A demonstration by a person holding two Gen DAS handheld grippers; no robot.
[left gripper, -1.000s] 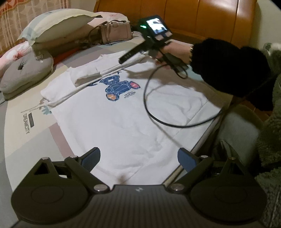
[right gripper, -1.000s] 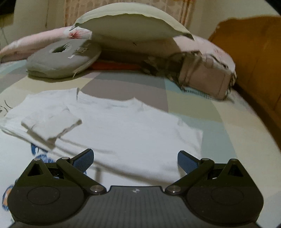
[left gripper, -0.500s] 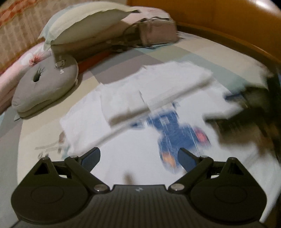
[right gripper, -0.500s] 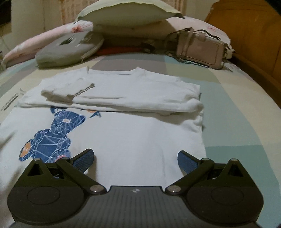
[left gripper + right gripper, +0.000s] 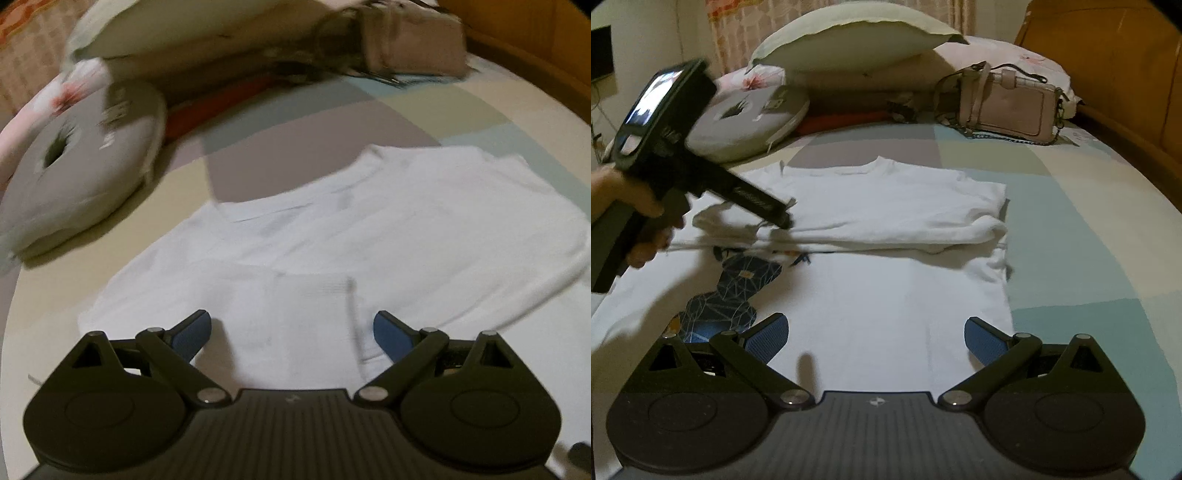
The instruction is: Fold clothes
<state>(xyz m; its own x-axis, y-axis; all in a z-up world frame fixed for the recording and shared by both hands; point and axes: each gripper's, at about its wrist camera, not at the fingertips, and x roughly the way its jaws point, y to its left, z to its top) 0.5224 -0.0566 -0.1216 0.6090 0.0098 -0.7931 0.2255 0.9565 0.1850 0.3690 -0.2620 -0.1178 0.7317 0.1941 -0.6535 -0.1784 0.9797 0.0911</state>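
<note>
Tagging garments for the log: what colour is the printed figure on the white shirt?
Mostly dark blue with small orange patches, on the printed figure; clearest in the right wrist view.

Left gripper (image 5: 291, 330) sits low with its two blue-padded fingers (image 5: 194, 332) spread wide, nothing between them, and the view from it is blurred. From the other side you see that same tool from outside, angled down and forward with its tips (image 5: 781, 218) low over the cloth; whether they touch it I can't tell. The left hand (image 5: 639, 218) is wrapped round the handle, fingers curled at the grip, wrist coming in from the left edge. Right gripper (image 5: 875, 338) is held level, blue pads (image 5: 982, 341) splayed well apart, jaws empty, pointing straight ahead.
</note>
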